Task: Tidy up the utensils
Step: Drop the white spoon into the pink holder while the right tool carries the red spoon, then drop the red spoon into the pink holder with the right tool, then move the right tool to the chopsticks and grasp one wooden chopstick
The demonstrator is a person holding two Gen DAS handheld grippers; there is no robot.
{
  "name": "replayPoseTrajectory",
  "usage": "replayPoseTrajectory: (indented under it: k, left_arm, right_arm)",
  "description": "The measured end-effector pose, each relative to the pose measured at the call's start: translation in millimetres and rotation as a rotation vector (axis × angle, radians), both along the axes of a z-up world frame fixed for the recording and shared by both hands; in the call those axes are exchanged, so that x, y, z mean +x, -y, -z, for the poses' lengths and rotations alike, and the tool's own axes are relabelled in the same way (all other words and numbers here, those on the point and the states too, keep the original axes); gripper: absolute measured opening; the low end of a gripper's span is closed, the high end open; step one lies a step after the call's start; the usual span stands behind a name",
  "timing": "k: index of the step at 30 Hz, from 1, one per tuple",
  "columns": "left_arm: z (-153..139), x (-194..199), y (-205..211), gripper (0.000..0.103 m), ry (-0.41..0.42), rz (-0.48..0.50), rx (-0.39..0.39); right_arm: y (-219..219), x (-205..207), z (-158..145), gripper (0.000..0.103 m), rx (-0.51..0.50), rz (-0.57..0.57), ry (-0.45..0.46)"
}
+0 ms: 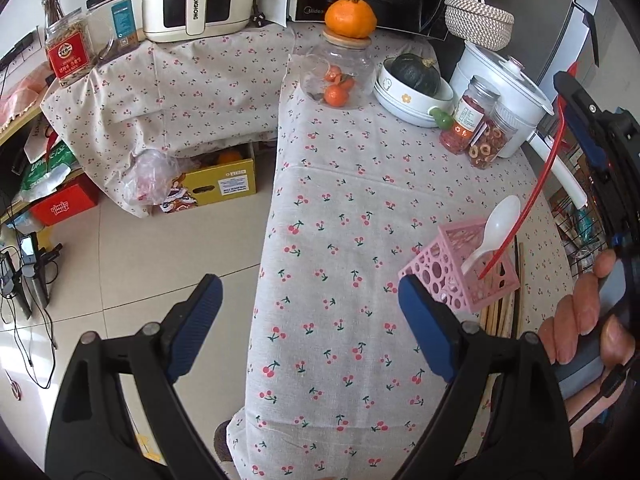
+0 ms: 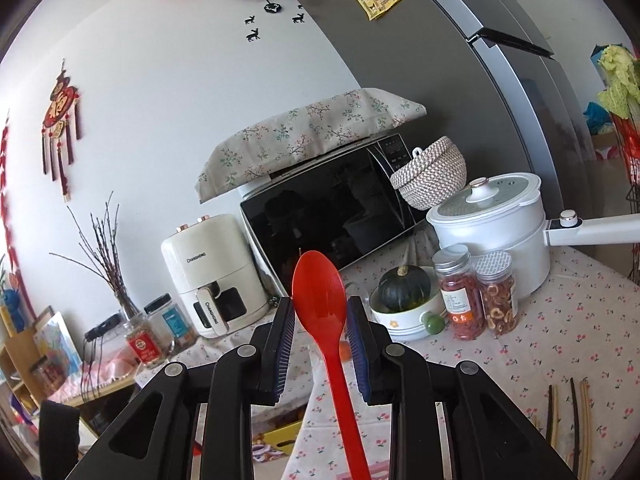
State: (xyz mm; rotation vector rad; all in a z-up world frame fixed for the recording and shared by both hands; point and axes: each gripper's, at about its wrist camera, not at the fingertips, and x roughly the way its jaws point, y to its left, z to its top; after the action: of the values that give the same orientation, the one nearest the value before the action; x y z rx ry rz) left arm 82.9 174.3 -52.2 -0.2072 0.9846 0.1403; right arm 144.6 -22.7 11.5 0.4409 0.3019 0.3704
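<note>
A pink perforated holder [image 1: 460, 272] stands on the cherry-print tablecloth [image 1: 340, 240] with a white spoon [image 1: 496, 228] leaning in it. My right gripper [image 2: 320, 300] is shut on the bowl of a red spoon [image 2: 320, 292], whose handle runs back toward the camera. In the left wrist view that gripper [image 1: 568, 88] is up at the right edge, and the red spoon's [image 1: 536, 196] handle slants down with its tip inside the holder. My left gripper [image 1: 308, 284] hangs open and empty over the table's left edge, its right pad just left of the holder. Several chopsticks [image 1: 500, 316] lie behind the holder.
At the table's back stand a glass jar [image 1: 340, 76] topped by an orange, a bowl holding a dark squash [image 1: 412, 80], two snack jars [image 1: 476, 124] and a white electric pot [image 1: 504, 92]. A hand [image 1: 576, 320] grips the right tool. Tiled floor [image 1: 160, 264] lies left.
</note>
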Motion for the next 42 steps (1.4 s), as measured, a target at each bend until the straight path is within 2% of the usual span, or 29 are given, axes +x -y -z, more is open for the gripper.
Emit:
replayPoseTrajectory:
  k: [3, 7, 9, 16, 19, 24, 31, 38, 42]
  left_arm:
    - [2.2, 1.4, -1.5, 0.09, -0.008, -0.003, 0.008]
    - [3.8, 2.5, 2.4, 0.09, -0.016, 0.008, 0.023]
    - [3.2, 2.3, 6.3, 0.09, -0.015, 0.023, 0.024]
    - [1.6, -1.4, 27.1, 0.09, -0.002, 0.092, 0.001]
    - [2.0, -4.3, 36.6, 0.09, 0.003, 0.118, -0.021]
    - [5.8, -7.3, 57.4, 0.09, 0.0, 0.167, -0.03]
    - [23.6, -5.7, 88.7, 0.09, -0.047, 0.223, 0.001]
    - [37.4, -6.5, 113.4, 0.09, -0.092, 0.272, 0.023]
    - [43.1, -8.0, 124.2, 0.09, -0.117, 0.302, 0.025]
  right_arm:
    - [-0.4, 1.5, 13.7, 0.03, 0.014, 0.003, -0.032]
    - [1.9, -4.4, 26.7, 0.049, 0.006, 0.001, -0.058]
    - [6.4, -7.1, 26.9, 0.053, 0.003, -0.001, -0.066]
    - [43.7, -13.3, 0.3, 0.077, -0.053, 0.017, -0.086]
    - [64.5, -14.5, -8.2, 0.082, -0.104, 0.019, -0.12]
    - [104.0, -15.3, -8.9, 0.086, -0.18, 0.044, -0.224]
    - [149.3, -15.3, 12.6, 0.088, -0.286, 0.081, -0.381]
    - [171.4, -7.2, 54.3, 0.088, -0.353, 0.06, -0.514]
    - [173.4, 13.7, 91.7, 0.088, -0.373, 0.007, -0.666]
